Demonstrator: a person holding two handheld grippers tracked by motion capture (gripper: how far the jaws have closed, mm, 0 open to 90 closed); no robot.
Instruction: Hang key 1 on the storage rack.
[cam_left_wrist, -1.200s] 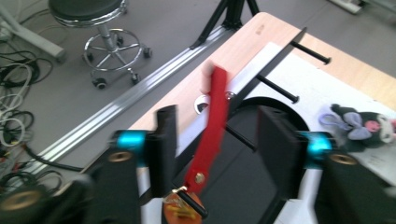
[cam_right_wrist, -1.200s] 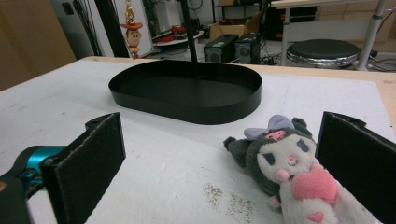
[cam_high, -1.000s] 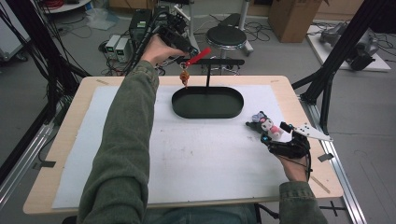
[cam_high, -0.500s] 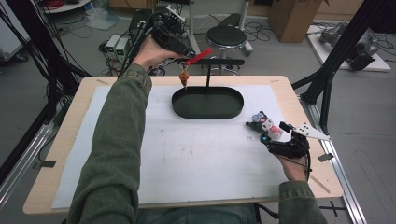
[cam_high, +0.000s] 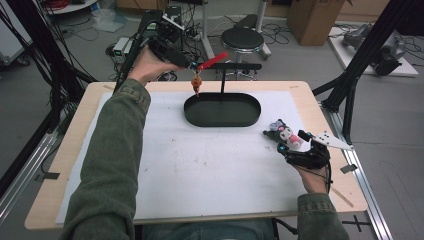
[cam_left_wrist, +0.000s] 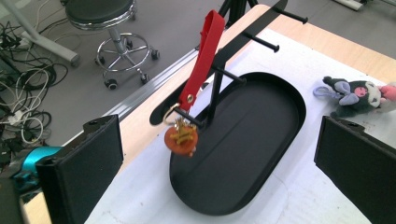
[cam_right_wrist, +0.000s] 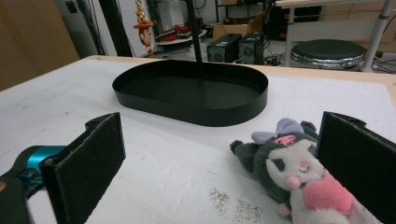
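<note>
A red strap keychain (cam_high: 212, 61) with an orange charm (cam_high: 196, 82) hangs from the end peg of a black rack, over its oval tray (cam_high: 222, 110). In the left gripper view the strap (cam_left_wrist: 203, 56) lies up along the crossbar and the charm (cam_left_wrist: 181, 137) dangles free. My left gripper (cam_high: 189, 63) is just left of the keychain; its jaws have just been opening and stand open (cam_left_wrist: 219, 126) with nothing between the pads. My right gripper (cam_high: 286, 143) rests open at the table's right, by a plush toy (cam_high: 283, 135). The plush (cam_right_wrist: 299, 177) lies against the right pad, not squeezed.
The rack's crossbar (cam_high: 240, 66) carries further bare pegs (cam_left_wrist: 261, 42). A white mat (cam_high: 200, 165) covers the wooden table. A black stool (cam_high: 242, 37), cables and boxes stand on the floor beyond the far edge. Black frame posts (cam_high: 350, 75) rise at the right.
My left hand has drawn back to the left, away from the rack, and the keychain stays hanging on its peg. The right hand and the plush have not moved.
</note>
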